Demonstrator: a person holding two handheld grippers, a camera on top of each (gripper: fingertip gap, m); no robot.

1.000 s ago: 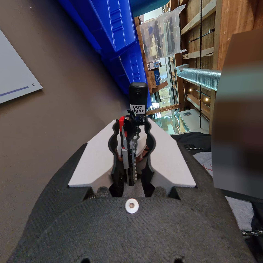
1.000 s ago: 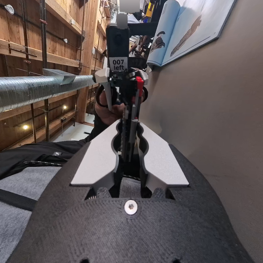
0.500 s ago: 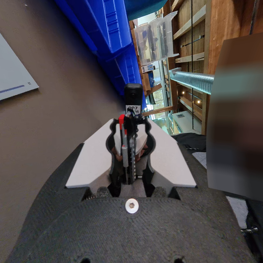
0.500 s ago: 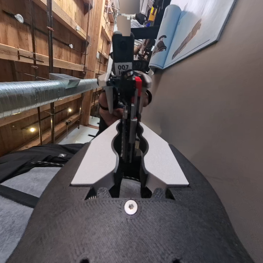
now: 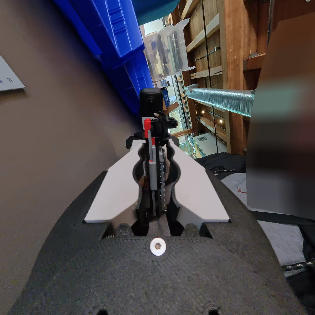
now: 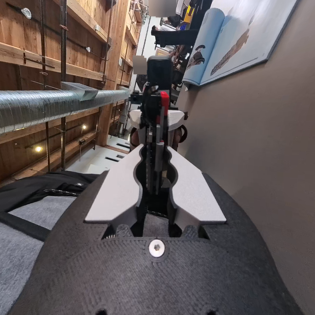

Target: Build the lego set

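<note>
Left wrist view: both grippers' jaws clench one lego assembly (image 5: 154, 172) from opposite ends.

Blue bins (image 5: 109, 44) close beside table (image 5: 56, 136)

Page corner (image 5: 8, 81), left edge of my left view: a small printed page number in the corner; I can make out the digits.
Small blue box (image 5: 165, 99), on the far shelf: print on its side, too small for me to read.
White tag (image 5: 142, 119), under the black camera (image 5: 150, 102) facing me: almost wholly hidden behind the lego build (image 5: 154, 170), nothing readable.
Open booklet (image 6: 230, 42), on the worktop (image 6: 255, 153) in my right view: pictures of the model, and a tiny blurred mark in the page corner.
Black garment (image 6: 51, 185): a small white tag, unreadable.
Grey cloth (image 5: 238, 187): a red mark, cut off.
</note>
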